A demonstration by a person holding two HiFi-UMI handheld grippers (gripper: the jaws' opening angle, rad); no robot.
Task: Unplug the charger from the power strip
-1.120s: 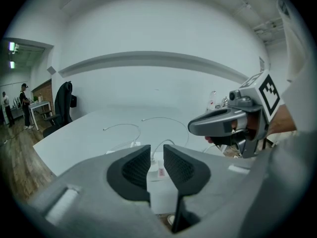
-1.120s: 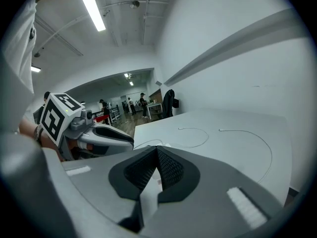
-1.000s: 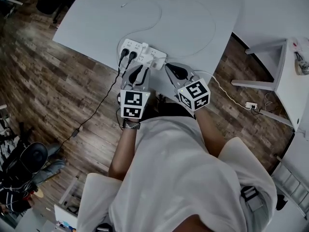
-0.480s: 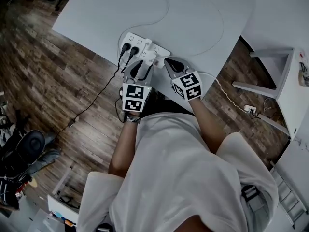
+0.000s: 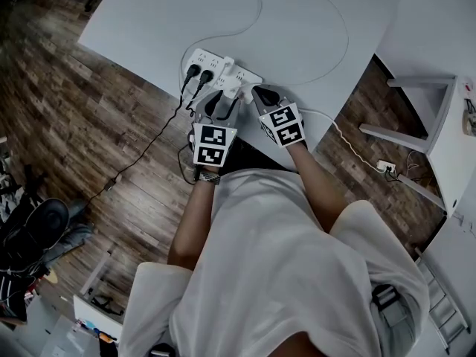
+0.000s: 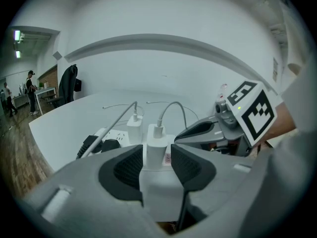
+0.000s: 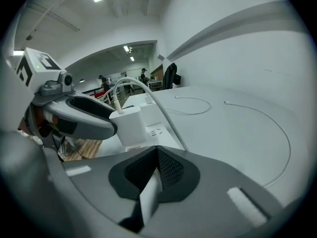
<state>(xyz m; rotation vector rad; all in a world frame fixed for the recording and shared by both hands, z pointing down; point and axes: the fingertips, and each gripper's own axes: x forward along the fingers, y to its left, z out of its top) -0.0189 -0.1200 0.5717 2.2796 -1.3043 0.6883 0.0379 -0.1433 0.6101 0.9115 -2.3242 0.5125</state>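
Our left hand-held gripper (image 6: 157, 166), jaws just opening, straddles the white boxy charger (image 6: 154, 144) at twelve o'clock; our right hand-held gripper (image 7: 157, 166) is closed.

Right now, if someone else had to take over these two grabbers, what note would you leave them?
Left gripper: open, its jaws have just been opening, one on each side of the nearest charger; not gripping yet.
Right gripper: shut, empty, close to the end of the power strip.
The charger is plugged into the strip on the table; a second charger and two black plugs sit beyond it.
Done: left gripper lined up. Left to do: close on the charger and pull it out.
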